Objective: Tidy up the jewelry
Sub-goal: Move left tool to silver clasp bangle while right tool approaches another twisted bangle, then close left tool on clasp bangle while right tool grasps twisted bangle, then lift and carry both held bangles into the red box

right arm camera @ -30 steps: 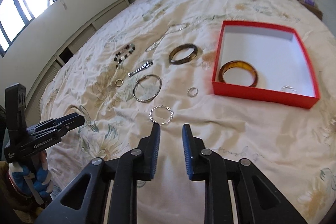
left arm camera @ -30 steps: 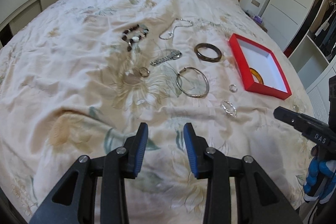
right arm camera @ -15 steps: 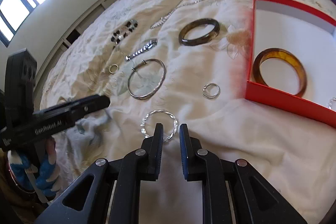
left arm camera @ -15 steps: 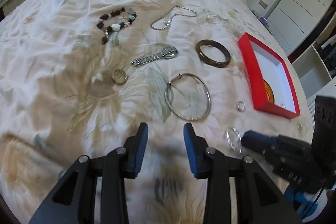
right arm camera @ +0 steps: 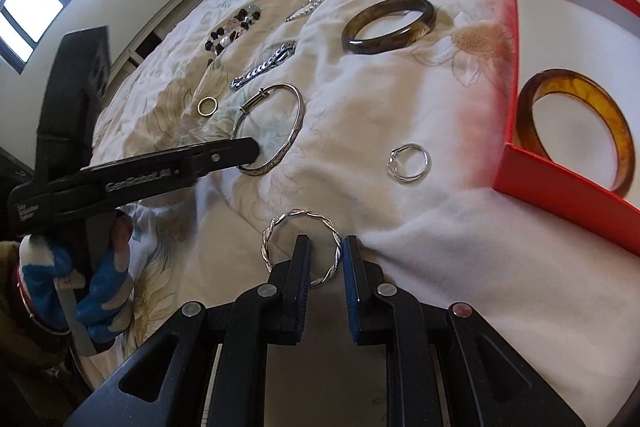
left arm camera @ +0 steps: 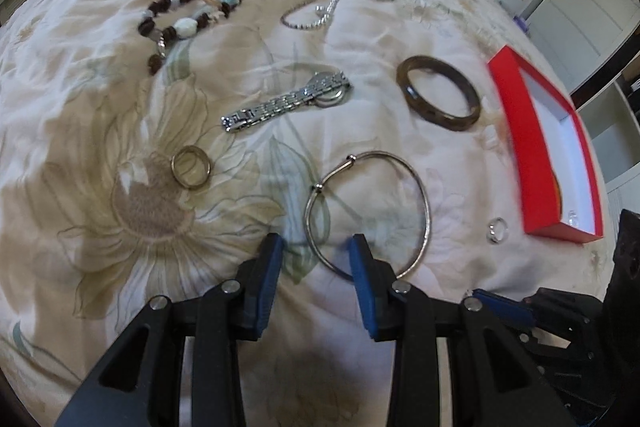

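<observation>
Right wrist view: we see our right gripper spread, its fingers straddling the near rim of the twisted silver bangle on the bedspread, perhaps not touching it. Left wrist view: our left gripper is spread over the near edge of the thin silver hoop. The amber bangle lies inside the red box.

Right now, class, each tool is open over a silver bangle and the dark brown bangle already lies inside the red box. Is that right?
Not quite. The dark brown bangle lies on the bedspread outside the red box; the right wrist view shows the amber bangle inside instead. The left tool and right tool are indeed open over silver bangles.
</observation>
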A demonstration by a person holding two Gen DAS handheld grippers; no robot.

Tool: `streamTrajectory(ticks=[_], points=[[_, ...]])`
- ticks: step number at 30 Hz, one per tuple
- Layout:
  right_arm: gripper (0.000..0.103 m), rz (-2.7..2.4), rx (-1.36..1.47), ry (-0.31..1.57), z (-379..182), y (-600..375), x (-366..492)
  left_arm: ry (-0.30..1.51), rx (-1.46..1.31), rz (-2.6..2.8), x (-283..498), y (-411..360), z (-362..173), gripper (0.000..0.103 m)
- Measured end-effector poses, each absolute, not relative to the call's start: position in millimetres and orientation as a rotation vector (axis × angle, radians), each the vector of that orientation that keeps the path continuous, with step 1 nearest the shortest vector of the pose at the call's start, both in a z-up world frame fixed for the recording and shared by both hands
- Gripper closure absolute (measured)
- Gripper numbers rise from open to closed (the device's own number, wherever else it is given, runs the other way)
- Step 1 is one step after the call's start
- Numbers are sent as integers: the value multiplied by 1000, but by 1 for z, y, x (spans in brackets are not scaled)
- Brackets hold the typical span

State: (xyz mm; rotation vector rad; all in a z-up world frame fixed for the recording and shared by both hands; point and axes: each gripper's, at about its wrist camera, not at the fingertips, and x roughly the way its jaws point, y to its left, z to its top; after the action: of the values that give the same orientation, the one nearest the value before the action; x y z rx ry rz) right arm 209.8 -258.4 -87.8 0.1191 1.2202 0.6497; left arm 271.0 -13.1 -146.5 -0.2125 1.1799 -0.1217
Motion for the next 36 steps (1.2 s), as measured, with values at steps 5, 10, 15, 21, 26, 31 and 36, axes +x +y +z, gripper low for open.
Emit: streamTrajectory(ticks=[5, 10, 15, 21, 26, 31, 36], points=[[86, 673, 108, 1240, -91, -256, 213, 1217, -200, -123, 281, -15, -151, 71], [96, 646, 77, 1227, -93, -253, 210, 1171, -164, -103, 279, -20, -151, 80], [97, 610, 108, 1212, -92, -257, 208, 1116, -243, -125, 267, -8, -143, 92], [97, 550, 85, 1193, -85, -253, 201, 1081, -233, -128, 254, -7, -123, 99], [98, 505, 71, 1171, -71, -256, 189, 1052, -206, -126, 237, -6, -106, 100], [98, 470, 78, 1144, -52, -260, 173, 1031, -197, -122, 214, 1, -88, 100], [98, 448, 80, 1117, -33, -263, 150, 1002, -174, -118, 189, 3, -69, 101]])
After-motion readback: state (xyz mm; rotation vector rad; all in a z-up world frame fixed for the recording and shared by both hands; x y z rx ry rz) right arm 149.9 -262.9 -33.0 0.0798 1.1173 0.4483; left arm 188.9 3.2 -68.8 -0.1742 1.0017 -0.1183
